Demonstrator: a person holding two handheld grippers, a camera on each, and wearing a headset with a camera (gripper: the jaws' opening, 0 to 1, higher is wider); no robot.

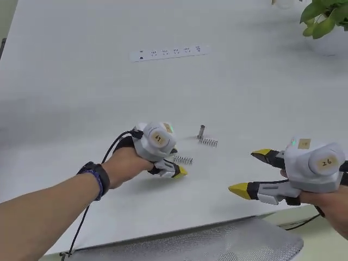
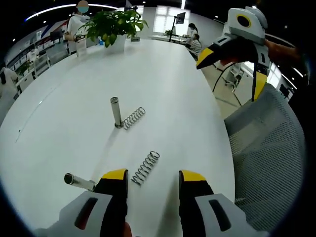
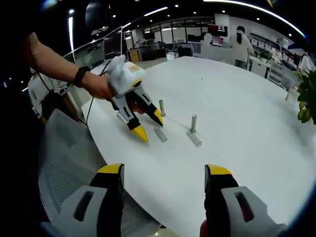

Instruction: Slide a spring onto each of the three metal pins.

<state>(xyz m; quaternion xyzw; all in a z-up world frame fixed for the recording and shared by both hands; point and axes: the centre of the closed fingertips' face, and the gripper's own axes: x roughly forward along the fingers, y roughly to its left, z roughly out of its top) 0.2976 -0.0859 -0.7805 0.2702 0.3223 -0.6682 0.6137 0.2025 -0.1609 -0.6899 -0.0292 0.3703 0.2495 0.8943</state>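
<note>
Two steel pins stand on the white table (image 1: pixel 81 98). One pin (image 1: pixel 201 131) has a spring (image 1: pixel 207 142) lying at its foot; the left gripper view shows that pin (image 2: pixel 116 112) and spring (image 2: pixel 134 118) too. A second pin (image 2: pixel 79 181) stands just outside my left gripper's left jaw. Another spring (image 2: pixel 145 168) lies flat right ahead of my left gripper (image 2: pixel 153 176), whose jaws are open and hold nothing. In the head view the left gripper (image 1: pixel 177 163) rests low beside this spring (image 1: pixel 182 159). My right gripper (image 1: pixel 250 172) hovers open over the table's near edge, well right of the parts.
A white power strip (image 1: pixel 169 53) lies far back on the table. A potted plant (image 1: pixel 323 22) stands at the back right corner. A grey mesh chair (image 1: pixel 217 242) sits below the near table edge. The left gripper's black cable (image 1: pixel 103 163) trails off the near edge.
</note>
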